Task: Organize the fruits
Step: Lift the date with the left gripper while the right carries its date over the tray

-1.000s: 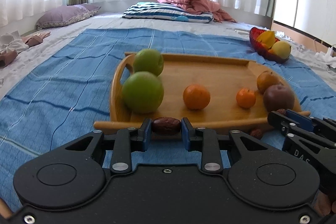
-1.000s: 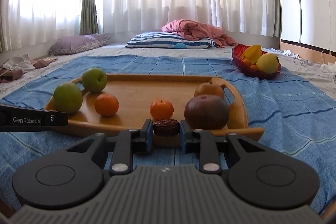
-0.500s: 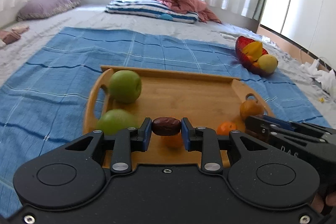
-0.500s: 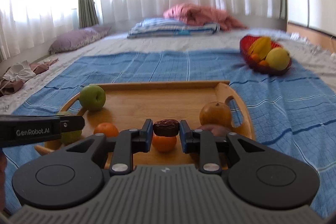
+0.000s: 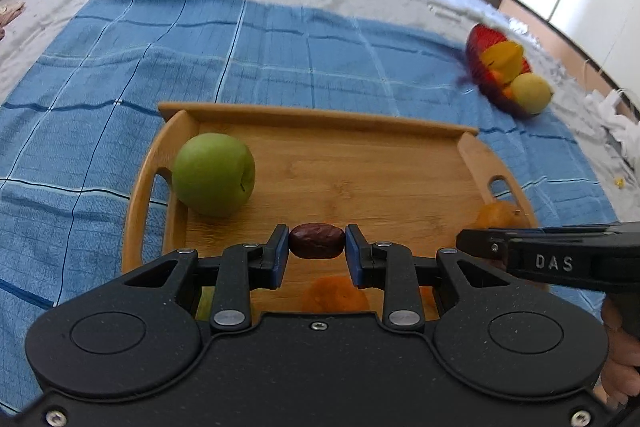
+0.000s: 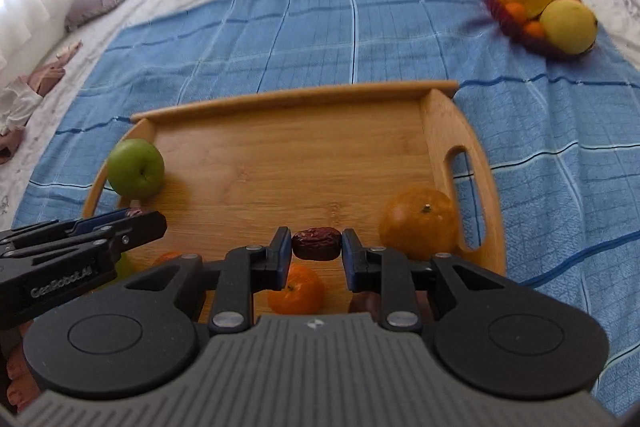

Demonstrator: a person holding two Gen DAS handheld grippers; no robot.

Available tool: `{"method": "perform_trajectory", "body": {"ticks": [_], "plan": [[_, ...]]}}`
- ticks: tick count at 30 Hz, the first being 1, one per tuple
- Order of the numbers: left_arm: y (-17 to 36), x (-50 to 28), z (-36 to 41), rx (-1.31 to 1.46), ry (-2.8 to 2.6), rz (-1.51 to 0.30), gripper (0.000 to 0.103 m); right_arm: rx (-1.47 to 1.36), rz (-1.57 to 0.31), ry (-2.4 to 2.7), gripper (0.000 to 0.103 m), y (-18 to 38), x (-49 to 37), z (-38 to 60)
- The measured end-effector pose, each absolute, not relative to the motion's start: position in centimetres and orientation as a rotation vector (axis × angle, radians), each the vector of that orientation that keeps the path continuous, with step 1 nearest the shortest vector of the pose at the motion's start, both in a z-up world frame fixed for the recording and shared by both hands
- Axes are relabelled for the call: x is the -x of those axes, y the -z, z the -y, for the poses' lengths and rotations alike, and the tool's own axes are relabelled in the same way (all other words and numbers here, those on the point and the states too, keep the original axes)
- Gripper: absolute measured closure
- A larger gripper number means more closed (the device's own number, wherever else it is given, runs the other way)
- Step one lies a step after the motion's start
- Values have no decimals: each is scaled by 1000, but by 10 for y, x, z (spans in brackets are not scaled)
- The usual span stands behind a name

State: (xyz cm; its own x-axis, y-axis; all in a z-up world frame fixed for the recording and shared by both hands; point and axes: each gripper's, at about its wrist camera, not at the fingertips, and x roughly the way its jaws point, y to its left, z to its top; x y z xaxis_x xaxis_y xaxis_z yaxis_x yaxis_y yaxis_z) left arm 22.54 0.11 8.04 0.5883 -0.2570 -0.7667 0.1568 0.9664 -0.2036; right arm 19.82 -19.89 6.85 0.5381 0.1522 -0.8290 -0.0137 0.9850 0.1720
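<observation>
Bright window daylight, fisheye-warped, slightly motion-blurred edges.

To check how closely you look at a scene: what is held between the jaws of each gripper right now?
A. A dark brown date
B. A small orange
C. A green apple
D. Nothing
A: each wrist view shows a dark, wrinkled date, in the left gripper and the right gripper, clamped between the blue-padded jaws above the tray.
</observation>
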Motion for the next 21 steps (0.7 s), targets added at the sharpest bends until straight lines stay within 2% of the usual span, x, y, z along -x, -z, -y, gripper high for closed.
{"method": "perform_trajectory", "body": {"ticks": [21], "plan": [[-52, -246, 19, 64, 196, -967, 75, -92, -1057, -67, 71, -45, -222, 183]]}}
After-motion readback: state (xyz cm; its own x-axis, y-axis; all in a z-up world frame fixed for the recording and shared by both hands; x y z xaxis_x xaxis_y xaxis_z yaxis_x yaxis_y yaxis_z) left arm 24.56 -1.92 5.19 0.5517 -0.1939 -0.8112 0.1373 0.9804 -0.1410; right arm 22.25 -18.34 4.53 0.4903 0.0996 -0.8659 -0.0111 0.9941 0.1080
